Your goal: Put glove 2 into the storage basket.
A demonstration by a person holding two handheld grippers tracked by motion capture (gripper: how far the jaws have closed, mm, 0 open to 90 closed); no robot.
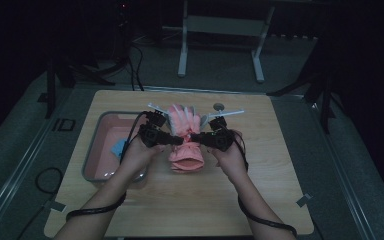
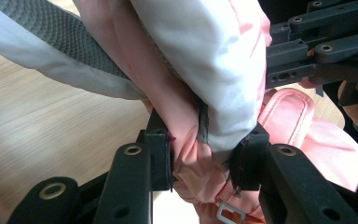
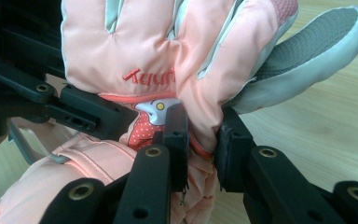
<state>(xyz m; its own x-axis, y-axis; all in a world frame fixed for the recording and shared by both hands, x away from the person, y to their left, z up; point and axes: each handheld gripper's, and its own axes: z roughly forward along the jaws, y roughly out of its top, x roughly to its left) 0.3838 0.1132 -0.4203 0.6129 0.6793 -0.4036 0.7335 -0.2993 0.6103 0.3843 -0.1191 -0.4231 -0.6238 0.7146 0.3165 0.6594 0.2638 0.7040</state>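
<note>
Wooden counter [image 1: 260, 200] is carrying a pink glove [image 1: 184, 120] near its far edge, centred. Left claw [image 1: 178, 141] and right claw [image 1: 194, 136] are each pinching the glove's wrist from opposite sides.

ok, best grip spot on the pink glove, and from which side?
Probably the wrist: the glove narrows there between palm and padded cuff, so the fabric bunches thin enough to pinch. Come in level from either side, across its length. Both the left gripper and the right gripper are shut on that bunched wrist fabric from opposite sides.
</note>
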